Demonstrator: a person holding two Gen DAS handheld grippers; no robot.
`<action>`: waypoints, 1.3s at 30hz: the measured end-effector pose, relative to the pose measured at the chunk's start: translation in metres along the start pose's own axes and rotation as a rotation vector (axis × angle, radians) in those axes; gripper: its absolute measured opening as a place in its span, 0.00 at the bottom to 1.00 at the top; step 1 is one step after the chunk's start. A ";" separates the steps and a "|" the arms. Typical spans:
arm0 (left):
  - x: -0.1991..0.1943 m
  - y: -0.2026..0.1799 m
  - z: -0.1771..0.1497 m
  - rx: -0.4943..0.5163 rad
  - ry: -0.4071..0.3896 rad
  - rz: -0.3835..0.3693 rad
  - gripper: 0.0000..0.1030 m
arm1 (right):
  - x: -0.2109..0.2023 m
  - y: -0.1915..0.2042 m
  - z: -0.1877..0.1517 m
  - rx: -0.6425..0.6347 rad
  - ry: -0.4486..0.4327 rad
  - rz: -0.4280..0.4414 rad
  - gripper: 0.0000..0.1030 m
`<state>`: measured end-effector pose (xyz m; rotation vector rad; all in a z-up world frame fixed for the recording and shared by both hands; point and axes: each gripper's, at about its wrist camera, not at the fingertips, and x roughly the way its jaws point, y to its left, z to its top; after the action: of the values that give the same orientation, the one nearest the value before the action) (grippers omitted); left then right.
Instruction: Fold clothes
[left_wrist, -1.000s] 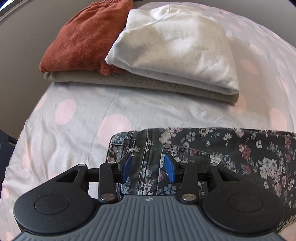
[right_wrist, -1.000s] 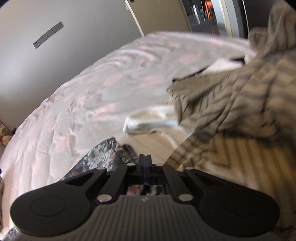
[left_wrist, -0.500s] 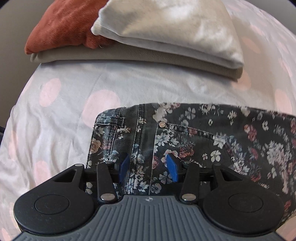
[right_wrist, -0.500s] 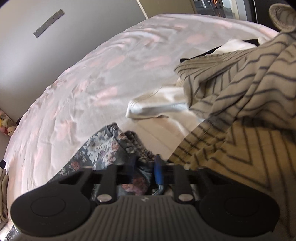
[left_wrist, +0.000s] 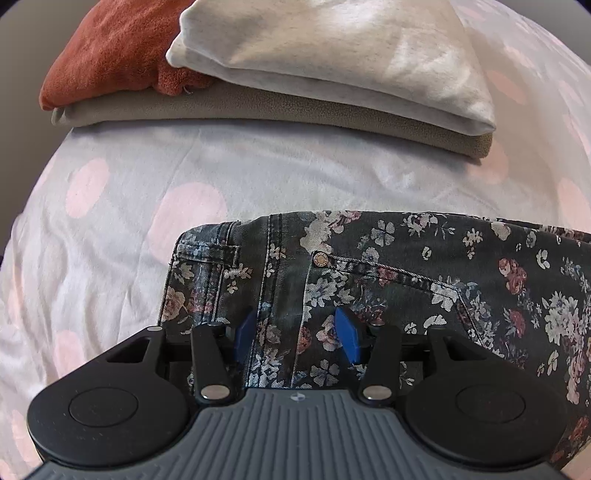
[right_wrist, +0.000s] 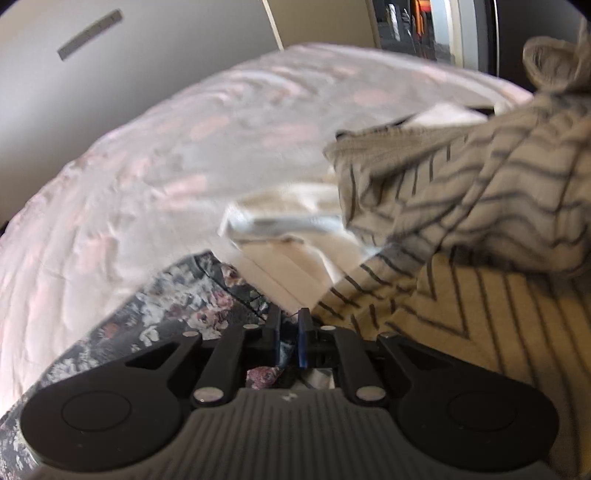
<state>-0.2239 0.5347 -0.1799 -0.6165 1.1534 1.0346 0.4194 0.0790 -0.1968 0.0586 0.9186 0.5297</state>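
Two grips differ: left hand-held gripper (left_wrist: 297, 338) is spread over floral jeans (left_wrist: 406, 280) lying flat on the bed (left_wrist: 184, 162), pinning the waistband; right hand-held gripper (right_wrist: 287, 339) nearly pressed together, pinching their hem, likely to carry a fold over.

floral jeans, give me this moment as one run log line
left gripper: open over floral jeans | right gripper: nearly shut at jeans hem | folded stack: beyond waistband

Jeans (left_wrist: 369, 280) before folded stack (left_wrist: 295, 74)
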 end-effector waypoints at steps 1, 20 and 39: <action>-0.002 -0.002 0.001 0.011 -0.001 0.005 0.40 | -0.004 0.000 0.001 0.001 -0.008 -0.009 0.28; -0.044 -0.173 0.032 0.699 -0.247 -0.295 0.39 | -0.028 0.192 -0.025 -0.821 0.017 0.387 0.30; 0.007 -0.226 0.025 0.795 -0.209 -0.424 0.23 | 0.012 0.290 -0.106 -1.257 0.221 0.608 0.31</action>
<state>-0.0096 0.4609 -0.2015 -0.0955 1.0751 0.2208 0.2240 0.3186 -0.1925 -0.8970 0.6294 1.6260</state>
